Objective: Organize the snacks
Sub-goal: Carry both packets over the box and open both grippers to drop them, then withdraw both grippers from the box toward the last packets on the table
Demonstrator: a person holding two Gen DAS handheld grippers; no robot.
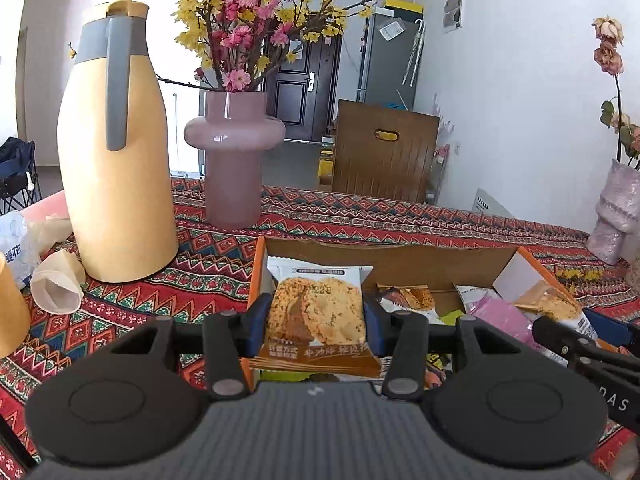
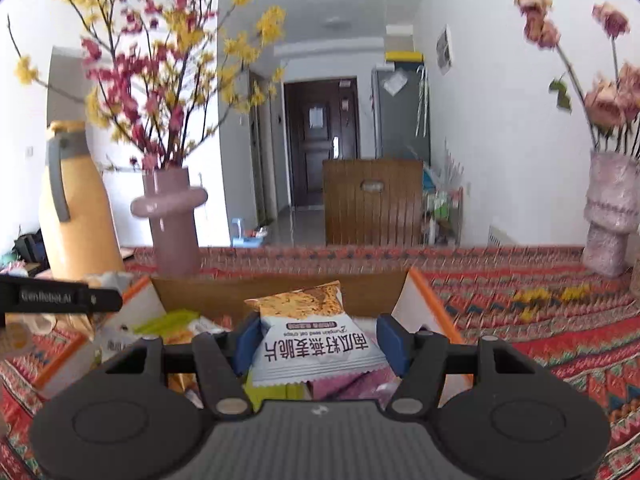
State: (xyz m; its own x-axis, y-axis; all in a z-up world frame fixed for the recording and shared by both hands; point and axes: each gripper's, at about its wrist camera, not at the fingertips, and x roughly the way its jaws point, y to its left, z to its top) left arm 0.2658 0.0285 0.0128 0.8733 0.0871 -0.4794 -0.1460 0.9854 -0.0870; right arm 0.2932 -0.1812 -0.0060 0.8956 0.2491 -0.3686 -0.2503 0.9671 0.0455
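My left gripper [image 1: 316, 322] is shut on a cookie snack packet [image 1: 318, 316], held upright over the left end of the open cardboard box [image 1: 384, 258]. My right gripper [image 2: 320, 340] is shut on a white oat crisp packet [image 2: 316, 336] with brown top, printed text upside down, above the same cardboard box [image 2: 280, 292]. In the left wrist view the right gripper [image 1: 592, 344] shows at the right edge with its packet [image 1: 548, 302]. Several other packets lie in the box, among them a pink one [image 1: 504, 316] and a green one [image 2: 172, 320].
A yellow thermos jug [image 1: 116, 152] and a mauve vase of flowers [image 1: 234, 160] stand behind the box on the patterned tablecloth [image 1: 400, 216]. Paper cups [image 1: 56, 284] lie left. A pale textured vase [image 2: 608, 216] stands far right. A wooden chair back [image 1: 384, 152] rises beyond the table.
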